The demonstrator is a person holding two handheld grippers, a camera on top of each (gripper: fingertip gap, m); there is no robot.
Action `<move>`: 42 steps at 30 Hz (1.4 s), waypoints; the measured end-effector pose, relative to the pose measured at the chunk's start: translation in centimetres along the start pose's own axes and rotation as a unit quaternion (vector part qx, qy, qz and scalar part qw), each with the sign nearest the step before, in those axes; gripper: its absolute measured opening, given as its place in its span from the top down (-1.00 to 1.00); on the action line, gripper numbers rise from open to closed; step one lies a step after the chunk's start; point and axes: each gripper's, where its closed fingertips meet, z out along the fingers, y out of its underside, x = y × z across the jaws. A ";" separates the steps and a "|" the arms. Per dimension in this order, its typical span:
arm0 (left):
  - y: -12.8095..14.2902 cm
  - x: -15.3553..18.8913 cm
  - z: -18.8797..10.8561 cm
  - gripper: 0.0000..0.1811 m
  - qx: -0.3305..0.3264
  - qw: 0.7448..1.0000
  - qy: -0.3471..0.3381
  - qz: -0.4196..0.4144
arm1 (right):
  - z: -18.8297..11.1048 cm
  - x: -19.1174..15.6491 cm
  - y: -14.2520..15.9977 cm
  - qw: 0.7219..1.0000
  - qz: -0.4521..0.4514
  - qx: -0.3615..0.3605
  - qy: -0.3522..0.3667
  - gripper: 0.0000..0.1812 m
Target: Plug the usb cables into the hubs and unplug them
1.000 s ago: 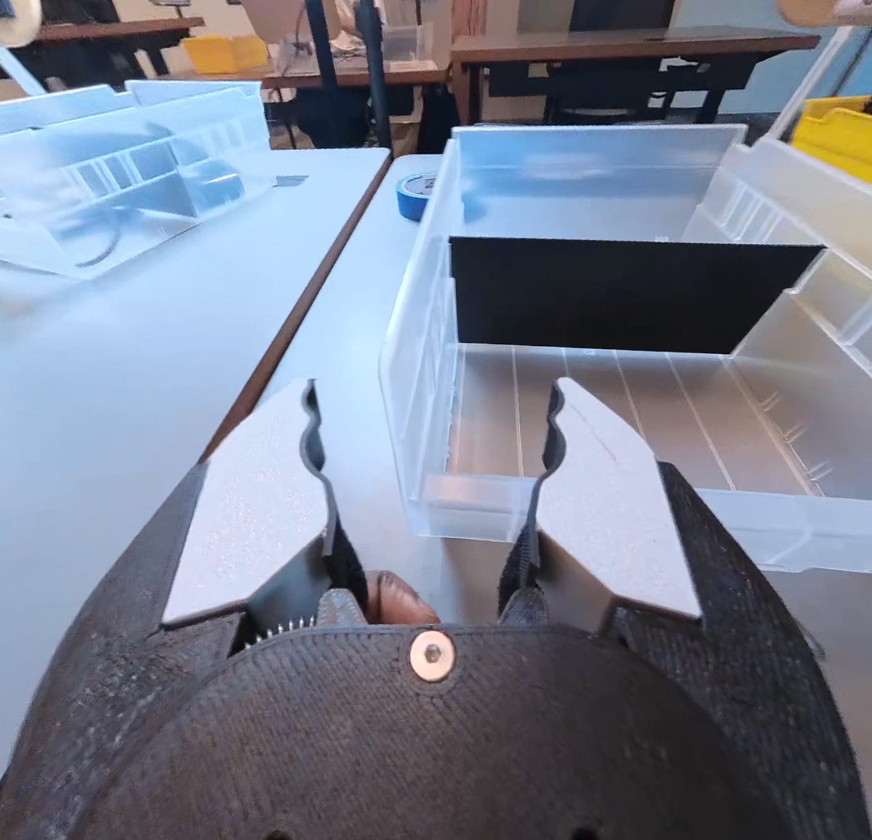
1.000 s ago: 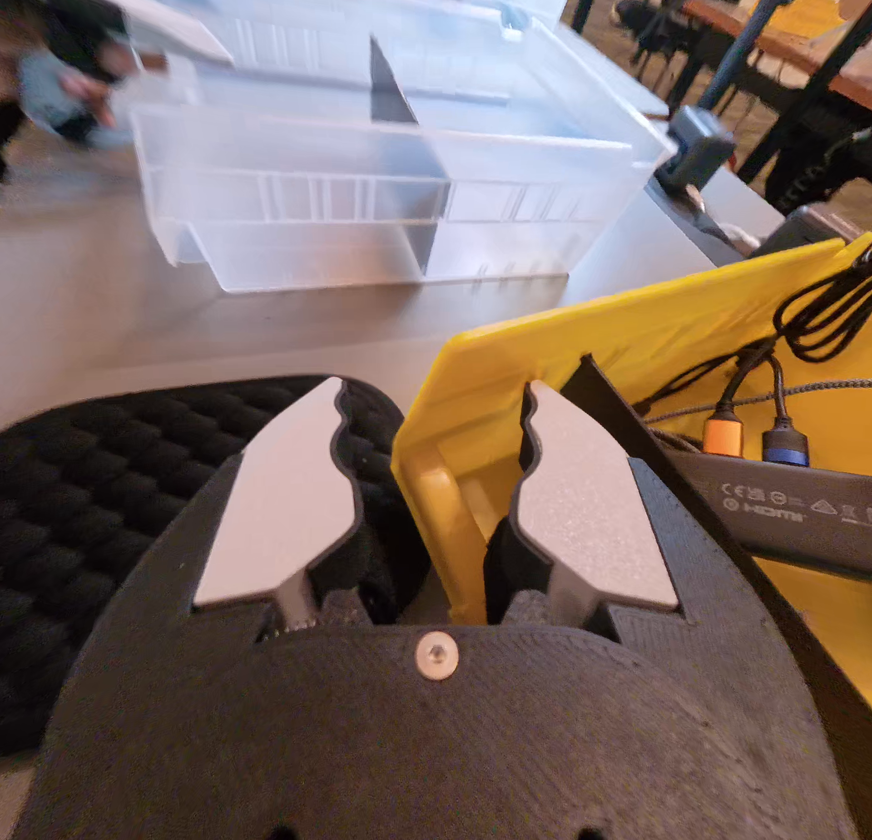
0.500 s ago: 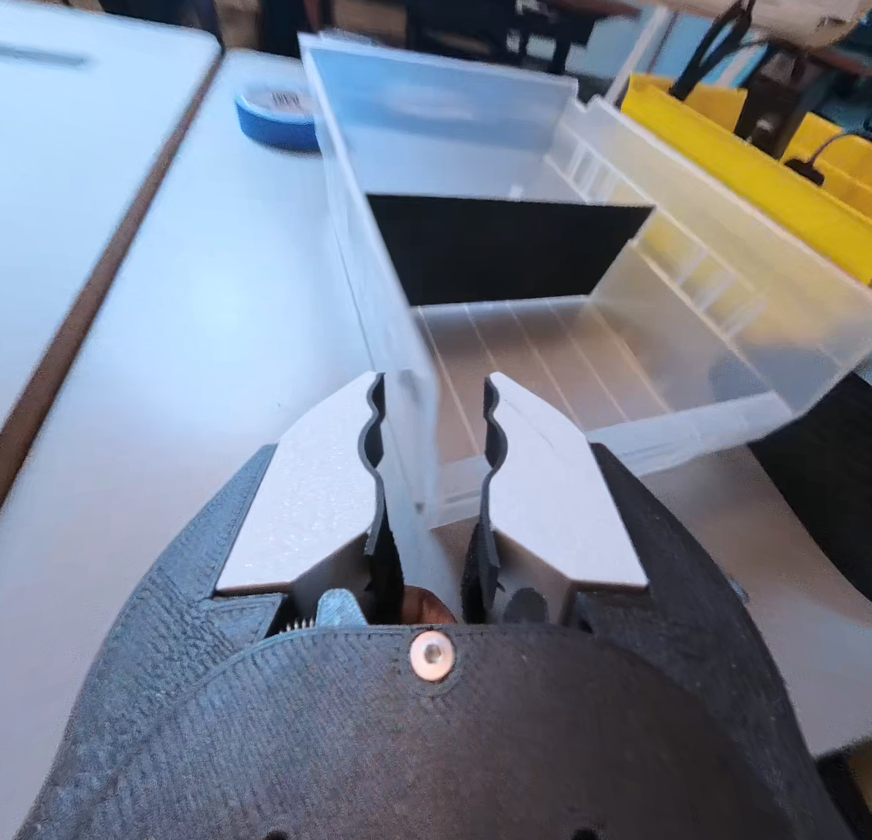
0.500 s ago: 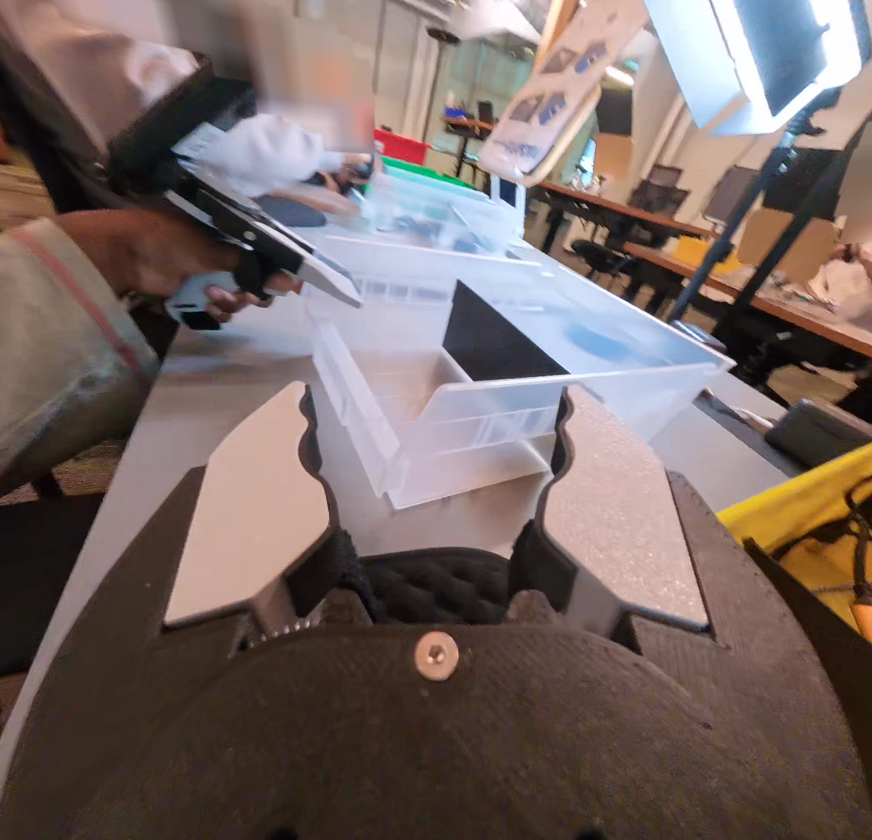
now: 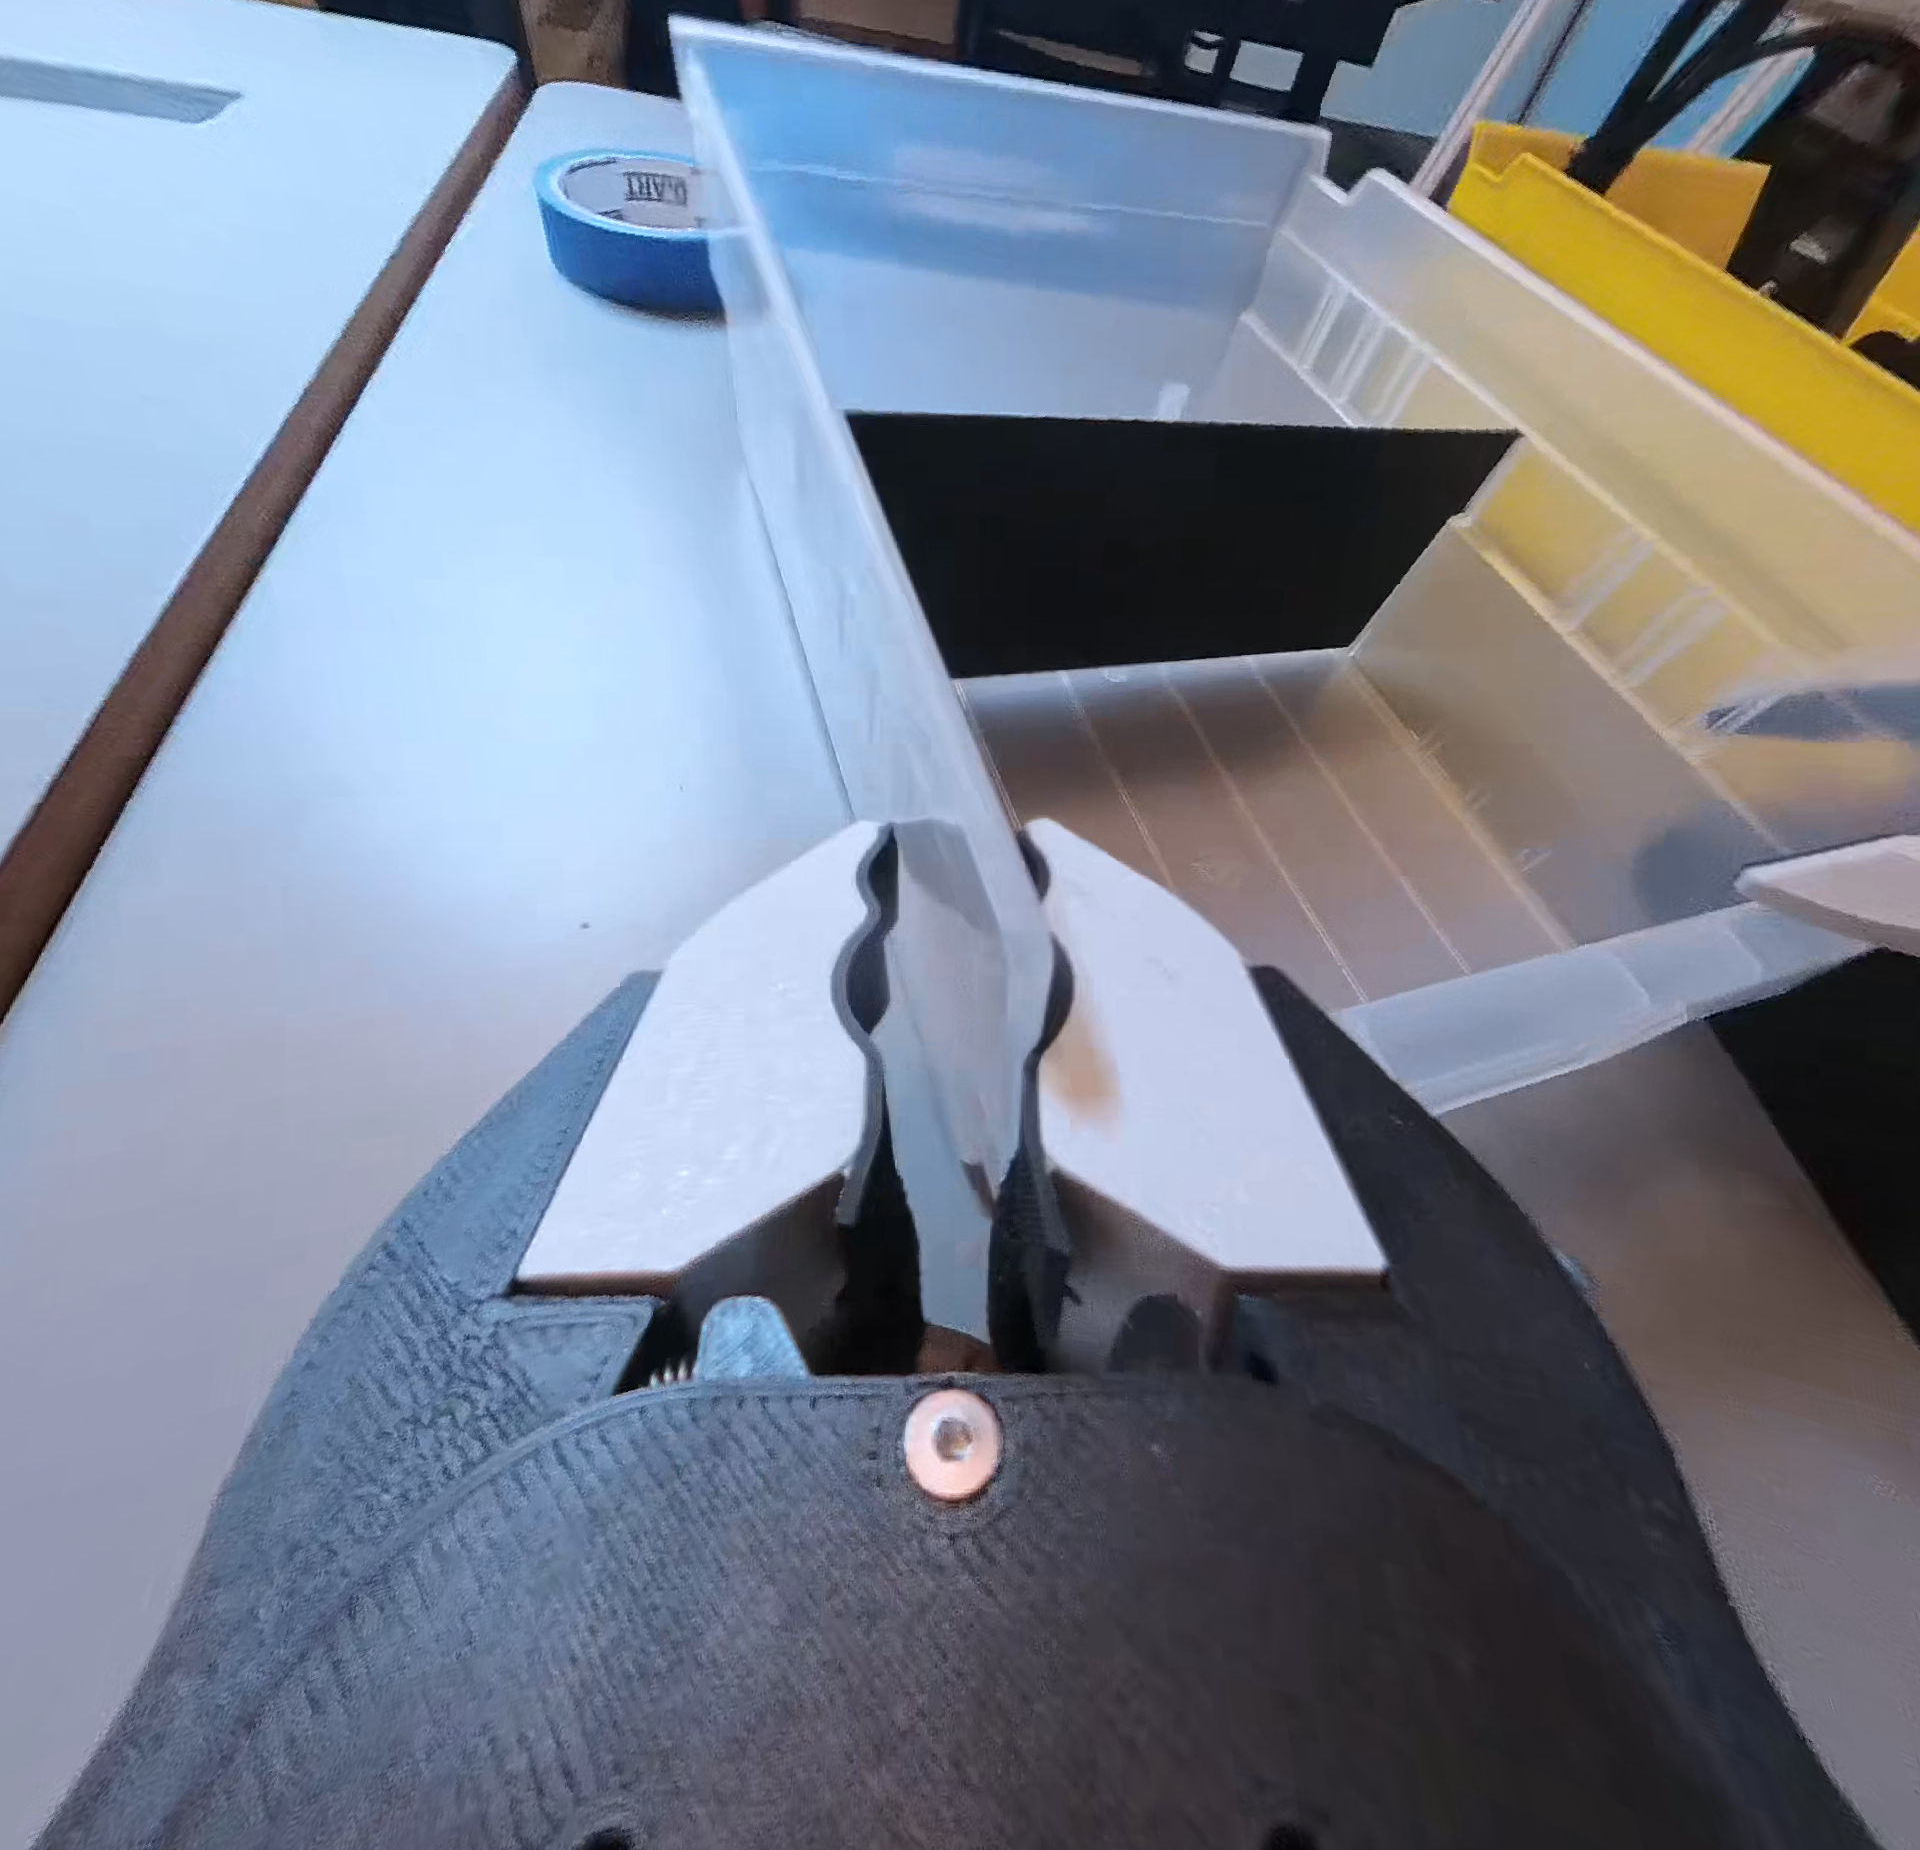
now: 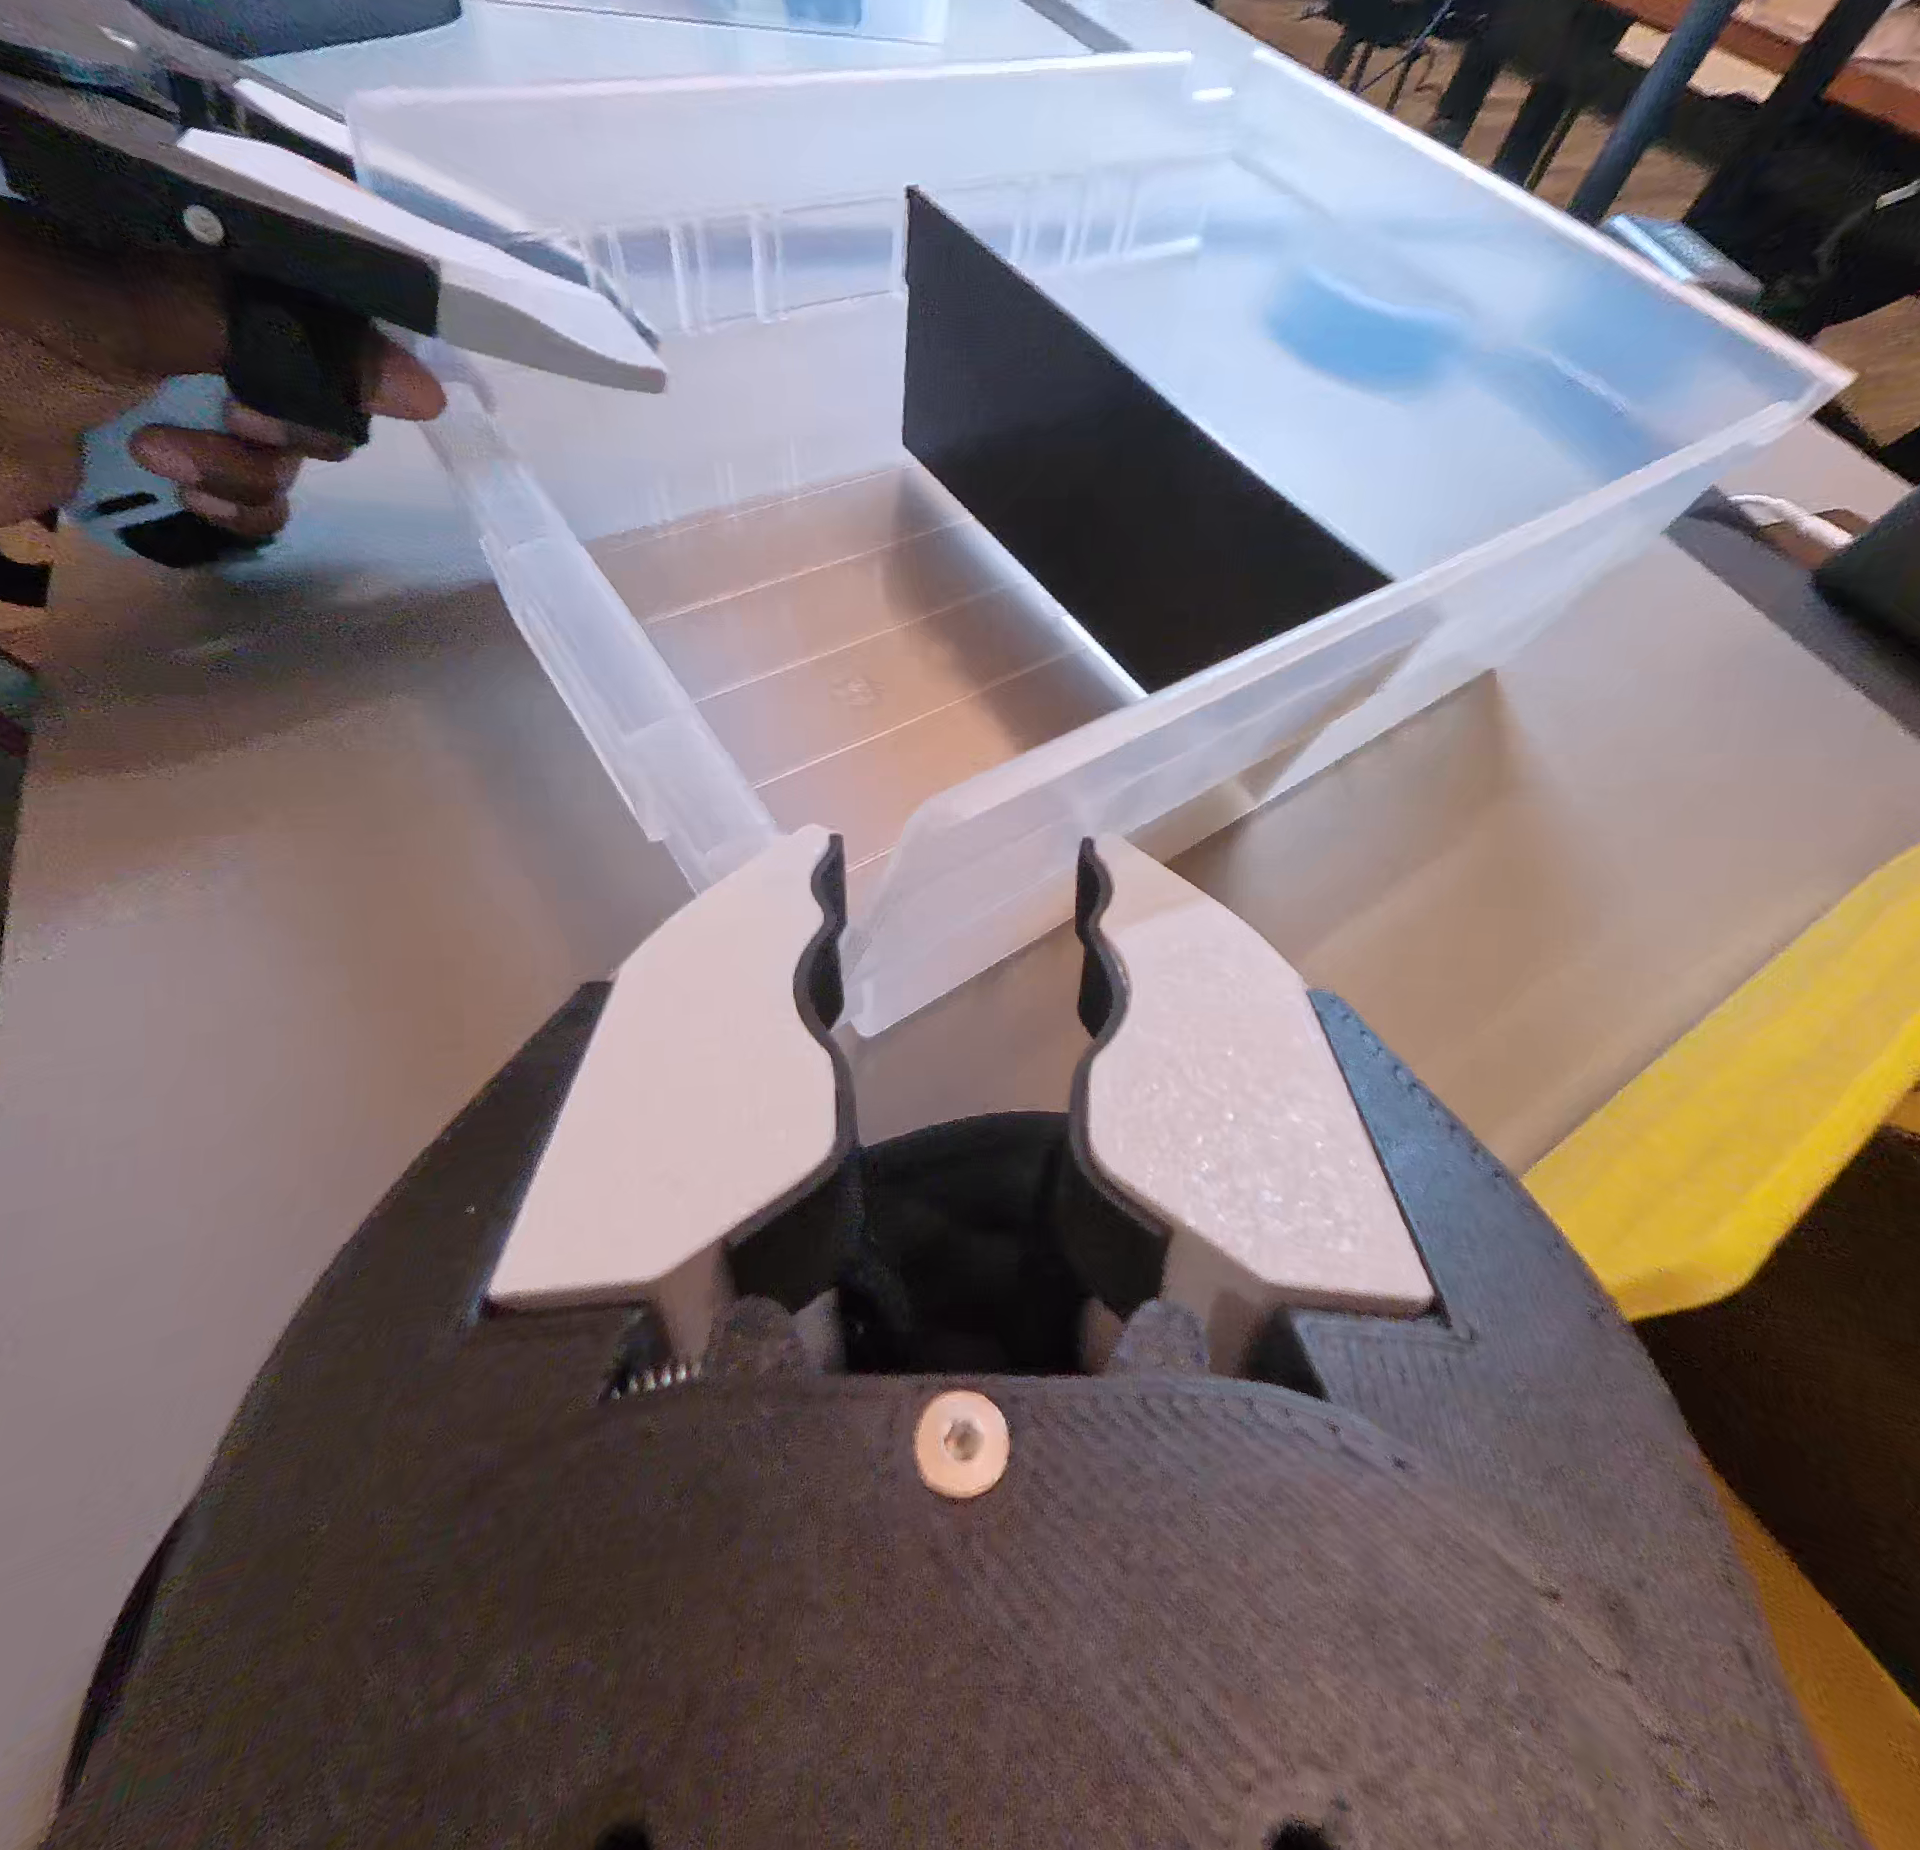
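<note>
No USB cable or hub shows in either view. A clear plastic bin (image 5: 1039, 273) with a black divider (image 5: 1143, 543) stands on the grey table. My left gripper (image 5: 961, 865) is shut on the bin's left side wall near its front corner. In the right wrist view the left gripper (image 6: 582, 335) shows at the upper left, clamped on the bin's wall (image 6: 1143, 761), with a hand on its handle. My right gripper (image 6: 956, 865) is open, with the bin's near corner between its fingertips. The black divider (image 6: 1091, 470) crosses the bin's middle.
A blue tape roll (image 5: 623, 231) lies left of the bin, behind it. A yellow bin (image 5: 1662, 273) stands to the right and shows at the lower right of the right wrist view (image 6: 1714, 1125). A black foam mat (image 6: 966, 1250) lies under my right gripper. Tip to tip, the grippers are about 20 cm apart.
My left gripper has closed fully on the bin's left wall. My right gripper has tipped down and come up to the bin's near corner, with its jaws narrower.
</note>
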 end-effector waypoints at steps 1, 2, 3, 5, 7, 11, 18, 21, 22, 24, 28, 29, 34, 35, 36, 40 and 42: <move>0.1 -0.1 -0.1 0.80 -0.006 1.000 -0.013 0.018 | 0.0 0.1 0.0 1.000 -0.007 0.002 0.007 0.55; 0.1 -0.3 -0.2 0.84 -0.020 0.998 -0.039 0.048 | -0.1 0.2 -0.1 1.000 -0.021 0.004 0.018 0.58; 0.1 -0.4 -0.3 0.89 -0.038 0.993 -0.071 0.087 | -0.3 0.4 -0.2 0.999 -0.040 0.008 0.034 0.61; -0.9 0.0 -0.8 0.93 -0.048 0.983 -0.116 0.137 | -1.0 1.1 -0.8 0.993 -0.082 0.029 0.074 0.67; -3.1 1.2 -1.8 0.93 -0.011 0.982 -0.125 0.144 | -2.1 1.9 -2.0 0.987 -0.105 0.066 0.101 0.70; -7.9 4.1 -4.5 0.93 0.086 0.969 -0.151 0.174 | -6.2 2.9 -5.7 0.964 -0.149 0.156 0.158 0.71; -15.5 12.8 -8.6 0.93 0.292 0.935 -0.120 0.160 | -16.9 5.1 -10.3 0.901 -0.214 0.264 0.268 0.76; -16.5 17.8 -7.4 0.91 0.318 0.933 -0.063 0.154 | -22.2 7.0 -9.8 0.878 -0.235 0.266 0.321 0.77; -16.8 19.7 -6.7 0.90 0.325 0.933 -0.036 0.149 | -23.8 7.9 -9.3 0.872 -0.239 0.259 0.339 0.77; -17.3 23.5 -4.8 0.90 0.326 0.933 0.008 0.153 | -27.2 9.5 -7.9 0.862 -0.241 0.242 0.375 0.78; -18.0 32.5 -0.7 0.89 0.313 0.929 0.098 0.173 | -34.3 12.9 -4.0 0.840 -0.215 0.199 0.457 0.78; -18.0 34.8 0.3 0.89 0.307 0.927 0.120 0.179 | -36.2 13.6 -2.9 0.833 -0.206 0.188 0.477 0.79; -16.3 46.3 4.8 0.88 0.260 0.919 0.208 0.212 | -44.6 17.1 3.2 0.811 -0.147 0.140 0.548 0.80; -15.6 48.3 5.6 0.88 0.251 0.917 0.220 0.218 | -46.0 17.7 4.5 0.808 -0.138 0.127 0.558 0.80; -14.8 50.2 6.5 0.87 0.240 0.916 0.232 0.224 | -47.2 18.2 5.8 0.805 -0.131 0.113 0.568 0.80; -11.1 55.7 10.3 0.86 0.189 0.915 0.266 0.236 | -50.3 20.4 10.8 0.805 -0.092 0.083 0.581 0.82; -9.0 57.4 12.3 0.86 0.160 0.919 0.272 0.237 | -50.7 21.5 13.7 0.809 -0.064 0.060 0.582 0.82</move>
